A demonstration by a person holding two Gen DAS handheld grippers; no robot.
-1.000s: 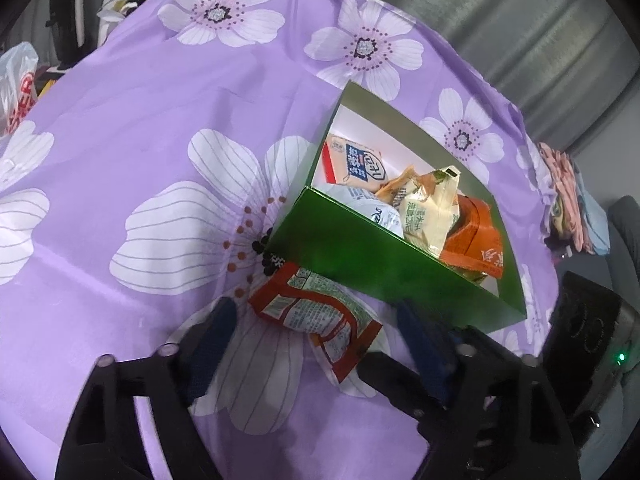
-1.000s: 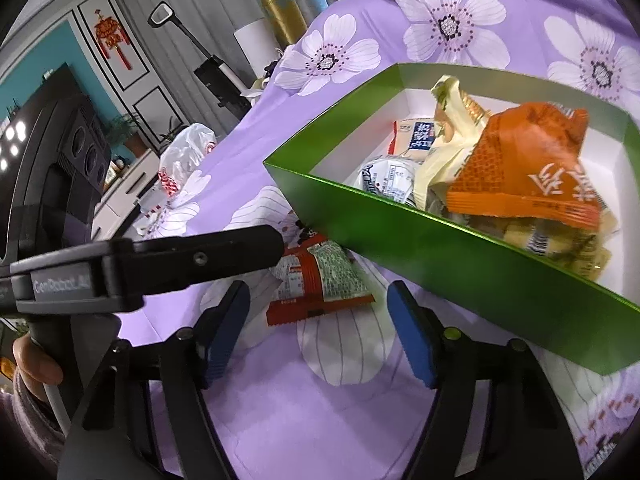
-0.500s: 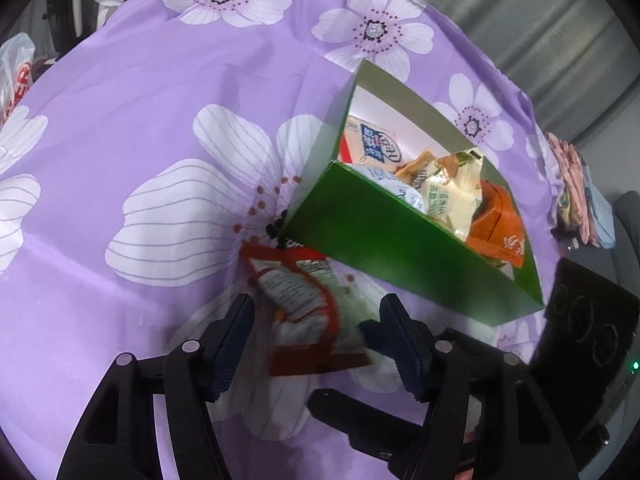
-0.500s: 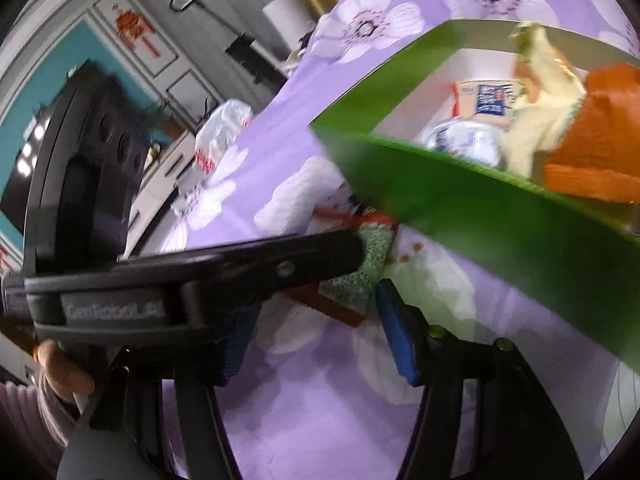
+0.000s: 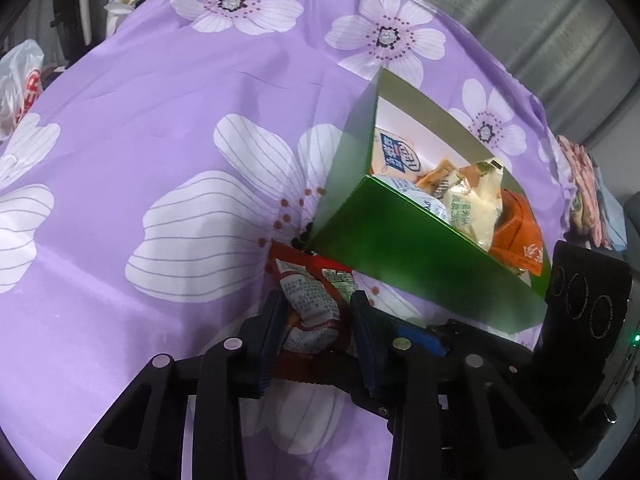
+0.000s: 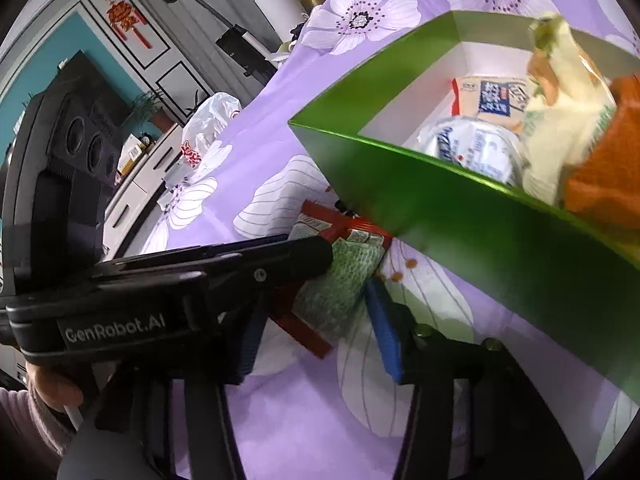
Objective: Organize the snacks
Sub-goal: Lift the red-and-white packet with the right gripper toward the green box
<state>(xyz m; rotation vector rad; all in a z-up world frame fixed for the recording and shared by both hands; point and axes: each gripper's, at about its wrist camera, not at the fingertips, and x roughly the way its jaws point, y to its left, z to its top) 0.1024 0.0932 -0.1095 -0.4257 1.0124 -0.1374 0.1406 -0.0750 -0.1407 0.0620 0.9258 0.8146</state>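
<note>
Your left gripper [image 5: 316,312] has its jaws closing on the red packet [image 5: 310,304], pads pressing both sides so the foil crumples between them. Your right gripper [image 6: 312,320] is closing too, the packet [image 6: 340,280] between its fingers [image 6: 384,332]; whether those pads touch it yet you cannot tell, since the left tool crosses in front.

That packet lies on the purple cloth [image 5: 160,100], just beside the near corner of the green box [image 5: 420,264], its far end almost touching the wall. Judge it light, soft and slick: a puffed wrapper that buckles under pressure and can squirt out sideways. Take it across the middle or by the flat sealed end, and squeeze only enough to hold, because the contents probably crush easily. One gripper should be plenty; two pulling on it could tear the seal.

Inside the box, beyond that wall, sit a silvery pack [image 6: 476,148], a cream pack [image 6: 568,120], an orange bag [image 5: 520,232] and, farthest in, a white-and-blue pack [image 5: 396,156]. Bare floor shows only at the far corner.

Left view shows the pinch itself and the packet's printed back. Right view shows the packet's green face, the box's depth, and the room beyond, including your hand [image 6: 52,392] under the left tool.
</note>
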